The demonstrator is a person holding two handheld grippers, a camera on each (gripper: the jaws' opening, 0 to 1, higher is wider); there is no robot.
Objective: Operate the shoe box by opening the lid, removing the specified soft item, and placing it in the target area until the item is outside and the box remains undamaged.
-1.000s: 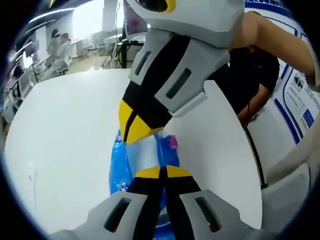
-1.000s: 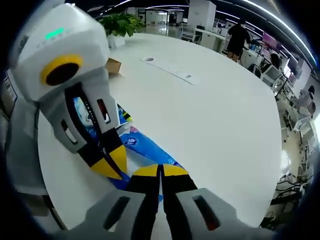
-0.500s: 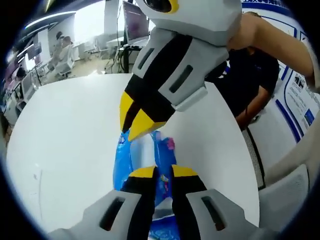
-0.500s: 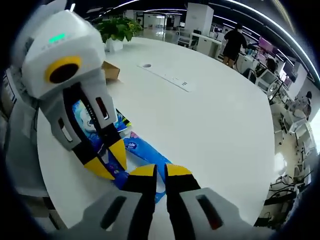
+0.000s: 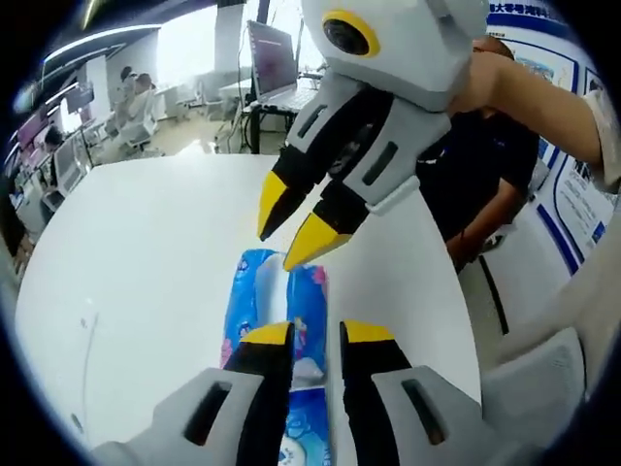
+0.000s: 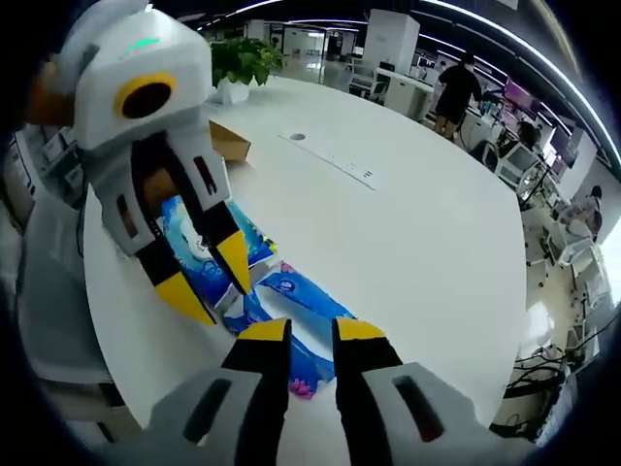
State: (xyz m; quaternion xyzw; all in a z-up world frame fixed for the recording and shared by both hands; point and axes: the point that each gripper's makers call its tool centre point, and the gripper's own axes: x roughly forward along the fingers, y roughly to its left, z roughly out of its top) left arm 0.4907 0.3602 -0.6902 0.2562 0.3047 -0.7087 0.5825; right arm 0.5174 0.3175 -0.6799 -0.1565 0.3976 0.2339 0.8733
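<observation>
In the left gripper view, the left gripper (image 5: pixel 315 335) is seen with its yellow-tipped jaws parted and nothing between them, poised just above a blue soft pack (image 5: pixel 281 320) that lies flat on the white table (image 5: pixel 146 252). The right gripper (image 5: pixel 299 225) enters from above, its jaws likewise spread and unloaded, their tips close over the far end of the pack.

In the right gripper view, the right gripper (image 6: pixel 301 332) is shown released, the blue soft pack (image 6: pixel 291 325) lying on the table just ahead of its tips. The left gripper (image 6: pixel 206 282) reaches down from the left, jaws apart, over the printed blue wrapper. Printed figures and pink marks are visible on the wrapper, but no writing can be read. A brown cardboard box (image 6: pixel 225 143), possibly the shoe box, sits behind the left gripper. A potted plant (image 6: pixel 238 63) stands at the table's far edge, and an open office with desks lies beyond.

A person's bare forearm (image 5: pixel 543 92) is seen behind the right gripper.
</observation>
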